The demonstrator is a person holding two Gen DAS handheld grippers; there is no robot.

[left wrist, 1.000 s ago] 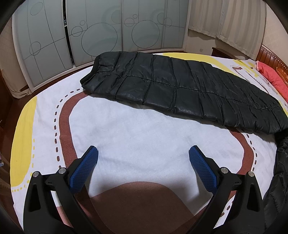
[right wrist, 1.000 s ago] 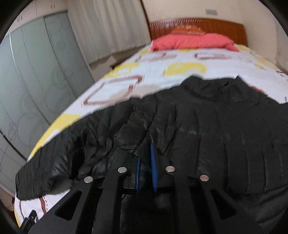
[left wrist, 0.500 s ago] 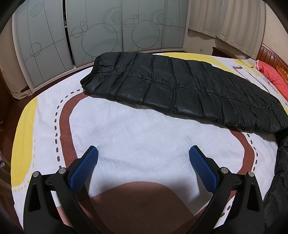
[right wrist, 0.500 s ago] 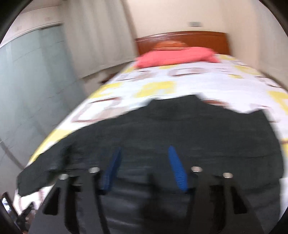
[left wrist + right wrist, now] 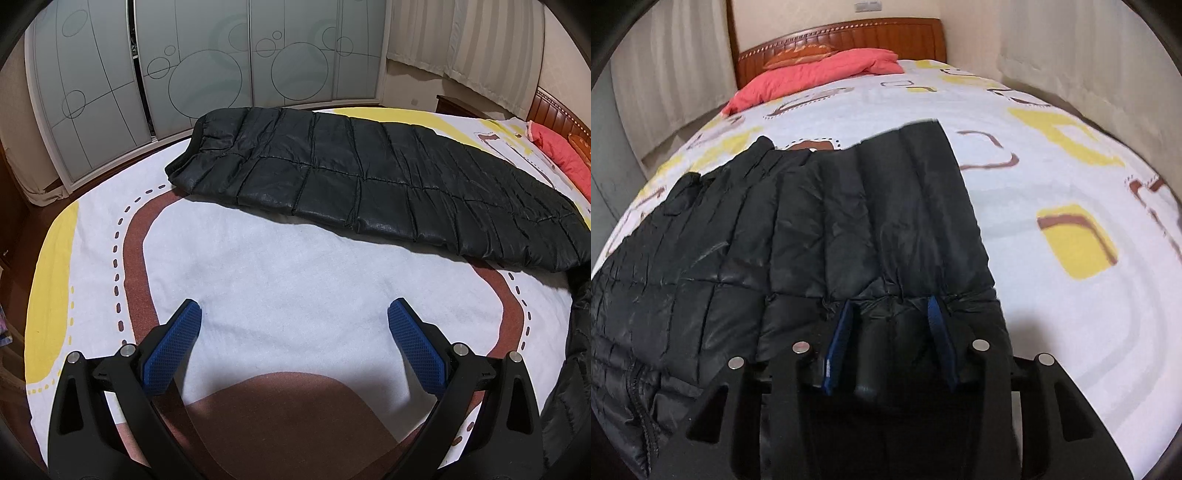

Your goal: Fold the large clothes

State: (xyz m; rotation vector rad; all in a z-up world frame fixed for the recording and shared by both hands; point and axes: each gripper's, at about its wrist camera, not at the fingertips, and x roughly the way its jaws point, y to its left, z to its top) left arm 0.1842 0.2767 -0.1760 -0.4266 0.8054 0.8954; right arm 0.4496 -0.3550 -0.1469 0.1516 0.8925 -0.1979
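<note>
Jacket point(image 5: 827, 229) flat on bed point(image 5: 1052, 184), sleeve point(image 5: 369, 173) stretched toward wardrobe point(image 5: 207, 66) (pillow point(image 5: 820, 74) at headboard point(image 5: 842, 37)).

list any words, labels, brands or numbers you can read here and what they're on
None can be read.
The left gripper arms carry a tiny pale mark each, too small to read.
The black puffer jacket shows no label.
The bedsheet has only patterns, no lettering.

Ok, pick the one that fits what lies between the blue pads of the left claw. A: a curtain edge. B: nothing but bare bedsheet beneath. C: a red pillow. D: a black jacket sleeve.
B: the left claw stands wide open over the white and brown bedsheet, and the black jacket lies farther off, clear of its pads.
</note>
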